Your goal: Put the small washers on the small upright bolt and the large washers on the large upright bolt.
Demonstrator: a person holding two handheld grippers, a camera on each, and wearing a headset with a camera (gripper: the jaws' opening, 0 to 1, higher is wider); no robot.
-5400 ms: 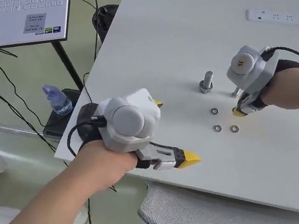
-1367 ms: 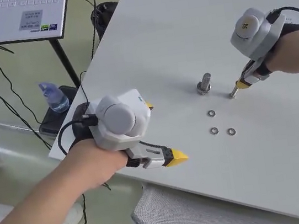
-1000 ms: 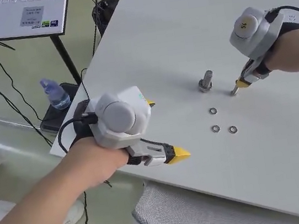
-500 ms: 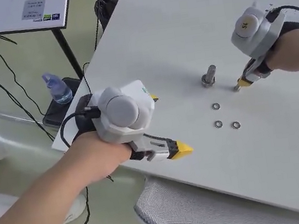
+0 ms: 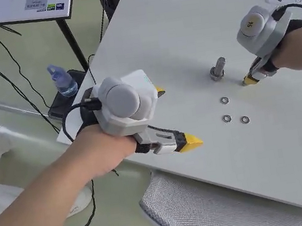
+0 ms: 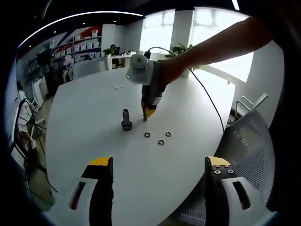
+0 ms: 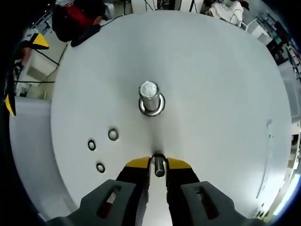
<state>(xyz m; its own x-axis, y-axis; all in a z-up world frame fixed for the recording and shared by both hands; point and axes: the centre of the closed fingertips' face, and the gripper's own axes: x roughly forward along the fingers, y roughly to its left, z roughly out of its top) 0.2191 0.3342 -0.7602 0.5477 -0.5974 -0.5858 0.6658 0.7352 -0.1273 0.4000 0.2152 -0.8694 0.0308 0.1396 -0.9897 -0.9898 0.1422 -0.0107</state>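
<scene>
Washers [image 5: 226,118] on table [image 5: 183,24], near large bolt [image 5: 218,68]

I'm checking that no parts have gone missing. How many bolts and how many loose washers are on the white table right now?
Bolts: 2, the large bolt and the small bolt
Loose washers: 3
Total: 5

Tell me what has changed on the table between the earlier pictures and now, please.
The right gripper left the table beside the loose washers and moved over to the small bolt, which now stands between its jaws; whether they grip it is unclear. The left gripper stays open near the table edge. The three loose washers and the large bolt have not moved.
</scene>
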